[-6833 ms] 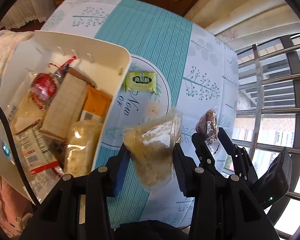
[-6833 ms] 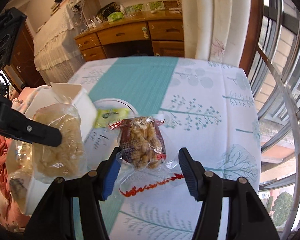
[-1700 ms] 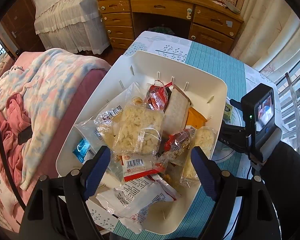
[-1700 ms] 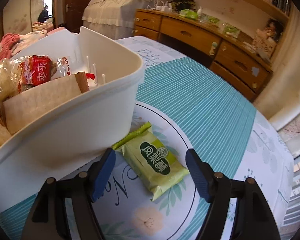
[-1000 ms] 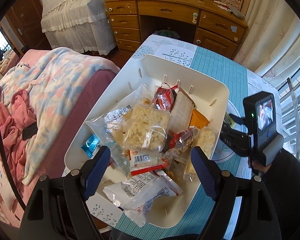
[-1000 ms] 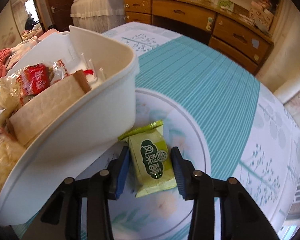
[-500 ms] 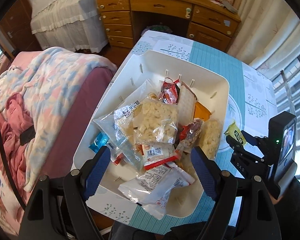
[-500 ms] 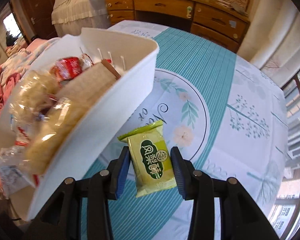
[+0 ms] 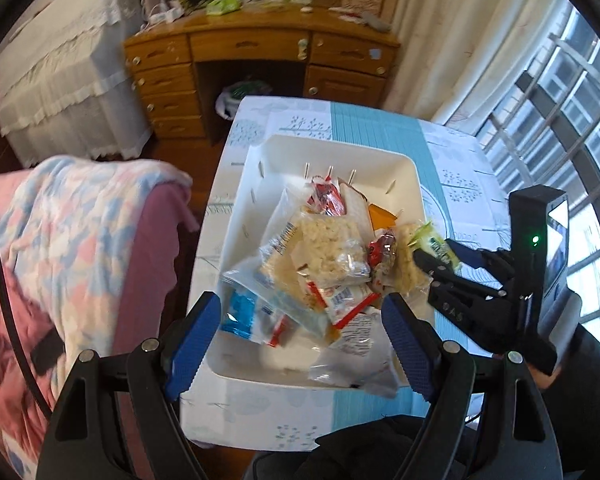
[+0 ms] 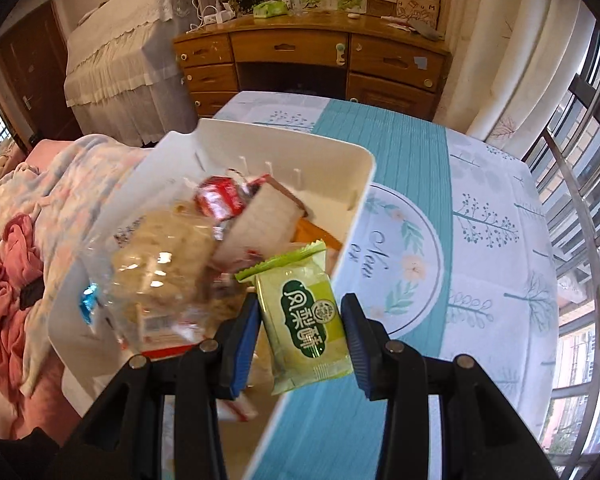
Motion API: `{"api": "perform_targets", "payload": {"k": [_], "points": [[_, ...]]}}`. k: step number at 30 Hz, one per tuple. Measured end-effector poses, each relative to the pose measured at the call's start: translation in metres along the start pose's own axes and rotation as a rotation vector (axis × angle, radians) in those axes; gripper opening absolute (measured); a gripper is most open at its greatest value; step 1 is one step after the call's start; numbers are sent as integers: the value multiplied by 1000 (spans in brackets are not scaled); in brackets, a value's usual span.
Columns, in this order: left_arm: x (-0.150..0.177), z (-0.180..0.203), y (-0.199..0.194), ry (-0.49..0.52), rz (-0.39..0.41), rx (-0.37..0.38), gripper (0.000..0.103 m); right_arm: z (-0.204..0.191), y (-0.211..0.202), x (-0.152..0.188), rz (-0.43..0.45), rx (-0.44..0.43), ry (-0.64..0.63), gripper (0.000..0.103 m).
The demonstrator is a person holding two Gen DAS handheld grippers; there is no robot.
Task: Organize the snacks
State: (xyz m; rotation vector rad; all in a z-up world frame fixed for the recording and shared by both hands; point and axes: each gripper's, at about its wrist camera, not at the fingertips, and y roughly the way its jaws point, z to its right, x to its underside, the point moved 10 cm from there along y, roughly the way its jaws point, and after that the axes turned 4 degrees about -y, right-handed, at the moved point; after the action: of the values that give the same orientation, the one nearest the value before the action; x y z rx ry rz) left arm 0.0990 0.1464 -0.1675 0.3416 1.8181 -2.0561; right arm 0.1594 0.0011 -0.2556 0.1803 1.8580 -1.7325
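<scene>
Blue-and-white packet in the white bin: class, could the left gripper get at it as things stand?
Probably yes: the left gripper hangs open above the blue-and-white packet, which lies on top at the white bin's near edge, uncovered.

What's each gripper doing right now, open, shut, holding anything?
Left gripper: open, nothing between its jaws, above the white bin of snacks.
Right gripper: shut on the green snack packet, at the bin's edge.

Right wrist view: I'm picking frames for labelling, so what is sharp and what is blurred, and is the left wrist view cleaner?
Right wrist: green packet sharp, white bin and its snacks motion-smeared. Left wrist: mildly soft, blanket blurred, window bright.
</scene>
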Motion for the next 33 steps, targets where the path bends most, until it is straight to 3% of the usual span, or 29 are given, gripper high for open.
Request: {"api": "perform_targets", "payload": {"k": [9,13,20,22,26,31,33], "points": [[-12,-26,-25,43,87,75,81,-59,-9,0,34,-40,31,44],[-17,-26,-35,62,124,113,81,-67,-24,-2,82,-42,50,60],[-22,-16,-52,73,182,169,83,-48,-56,4,131,0,154,73],[-23,-14,-58,71,200,177,85,-39,-66,10,136,8,186,84],[-22,-9,-70,75,208,186,85,-22,-87,23,140,31,236,88],[-19,3,-91,41,221,212,102,4,-117,41,120,57,269,89],[-17,13,-100,32,227,211,102,13,-131,50,96,68,275,91]]}}
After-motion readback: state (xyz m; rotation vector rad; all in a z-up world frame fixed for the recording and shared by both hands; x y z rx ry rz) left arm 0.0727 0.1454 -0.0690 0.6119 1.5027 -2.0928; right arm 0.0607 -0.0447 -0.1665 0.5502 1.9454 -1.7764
